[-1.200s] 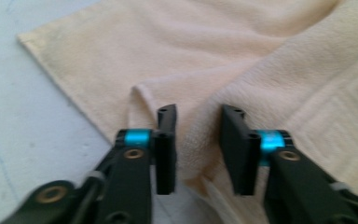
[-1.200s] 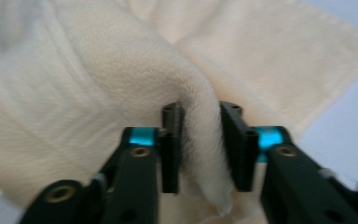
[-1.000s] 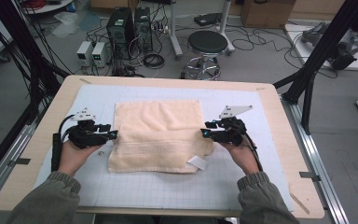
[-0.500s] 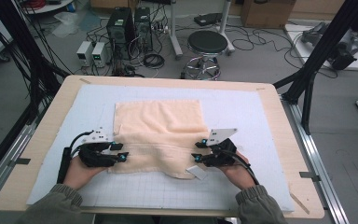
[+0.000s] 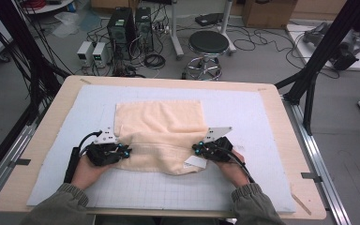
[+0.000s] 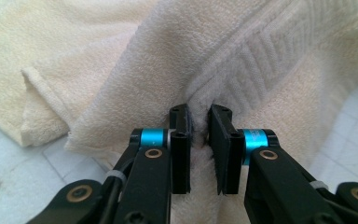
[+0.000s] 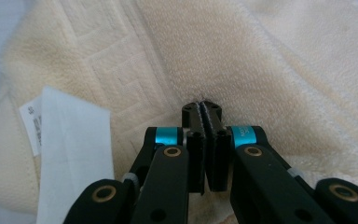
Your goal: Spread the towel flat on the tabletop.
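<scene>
A cream towel (image 5: 161,126) lies on the white gridded mat (image 5: 262,136), its near part bunched and rumpled. My left gripper (image 5: 124,152) is at the towel's near left edge. In the left gripper view its jaws (image 6: 199,135) have just been closing and now pinch a thick fold of the towel (image 6: 242,56) between the pads. My right gripper (image 5: 198,150) is at the near right edge. In the right gripper view its jaws (image 7: 202,114) are pressed nearly together on a thin edge of the towel (image 7: 261,60). A white label (image 7: 70,154) hangs beside them.
The mat covers a wooden table (image 5: 281,108) whose near edge lies just behind my forearms. Beyond the far edge stand a black stool (image 5: 208,44), computer boxes (image 5: 129,21) and cables on the floor. Black frame posts (image 5: 316,65) rise at both sides.
Both grippers have moved from the towel's sides toward its near corners and lower. The towel's near edge has bunched up, and the jaws have closed on the cloth.
</scene>
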`<state>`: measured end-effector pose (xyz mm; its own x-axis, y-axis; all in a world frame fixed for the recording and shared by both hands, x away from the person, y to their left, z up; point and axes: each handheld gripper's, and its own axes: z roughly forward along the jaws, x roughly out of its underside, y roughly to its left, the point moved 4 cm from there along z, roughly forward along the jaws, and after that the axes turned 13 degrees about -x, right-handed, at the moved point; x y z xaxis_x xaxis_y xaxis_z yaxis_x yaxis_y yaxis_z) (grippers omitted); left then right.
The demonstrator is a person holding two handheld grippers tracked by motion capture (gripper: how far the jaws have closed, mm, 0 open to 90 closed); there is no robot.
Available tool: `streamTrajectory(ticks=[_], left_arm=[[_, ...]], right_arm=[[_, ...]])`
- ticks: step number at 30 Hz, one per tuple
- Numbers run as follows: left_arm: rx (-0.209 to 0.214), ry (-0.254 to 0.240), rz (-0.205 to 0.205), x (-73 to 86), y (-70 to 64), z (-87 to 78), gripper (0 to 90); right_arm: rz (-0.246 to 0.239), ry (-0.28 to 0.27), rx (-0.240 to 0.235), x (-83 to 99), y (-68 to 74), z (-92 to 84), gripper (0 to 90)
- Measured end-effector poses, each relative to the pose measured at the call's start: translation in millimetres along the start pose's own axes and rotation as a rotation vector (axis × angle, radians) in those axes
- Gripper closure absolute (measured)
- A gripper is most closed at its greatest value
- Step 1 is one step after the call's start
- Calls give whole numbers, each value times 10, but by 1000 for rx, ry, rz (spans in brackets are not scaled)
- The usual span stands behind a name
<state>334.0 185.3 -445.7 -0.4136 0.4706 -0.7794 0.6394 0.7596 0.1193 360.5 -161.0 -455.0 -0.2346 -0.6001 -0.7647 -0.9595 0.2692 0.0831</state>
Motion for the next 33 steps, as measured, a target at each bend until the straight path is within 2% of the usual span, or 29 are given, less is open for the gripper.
streamTrajectory(ticks=[3, 7, 12, 17, 21, 24, 25, 26, 28, 30, 33], left_arm=[[8, -29, -17, -36, -8, -130, 799], [16, -63, -15, -85, -39, -318, 800], [-1, -127, 18, -146, -139, -649, 802], [19, -157, 55, -154, -312, -1002, 802], [57, -174, 55, -114, -467, -1280, 803], [114, -199, 63, -64, -591, -1488, 794], [137, -205, 56, -53, -613, -1530, 767], [159, -206, 44, -45, -620, -1553, 695], [156, -214, 47, -32, -593, -1533, 602], [158, -212, 36, -10, -548, -1426, 590], [157, -196, 41, 35, -494, -1198, 573]], right_arm=[[-11, -10, -12, -20, 52, -102, 889], [-30, -43, -19, -70, 165, -256, 890], [-61, -88, -31, -126, 360, -442, 890], [-104, -130, -44, -230, 640, -667, 890], [-138, -172, -68, -314, 896, -862, 896], [-163, -179, -98, -333, 1130, -965, 894], [-170, -183, -119, -330, 1198, -988, 894], [-177, -187, -124, -325, 1251, -1009, 877], [-172, -184, -123, -320, 1255, -1011, 816], [-145, -174, -127, -299, 1171, -956, 784], [-126, -121, -128, -218, 1000, -769, 712]])
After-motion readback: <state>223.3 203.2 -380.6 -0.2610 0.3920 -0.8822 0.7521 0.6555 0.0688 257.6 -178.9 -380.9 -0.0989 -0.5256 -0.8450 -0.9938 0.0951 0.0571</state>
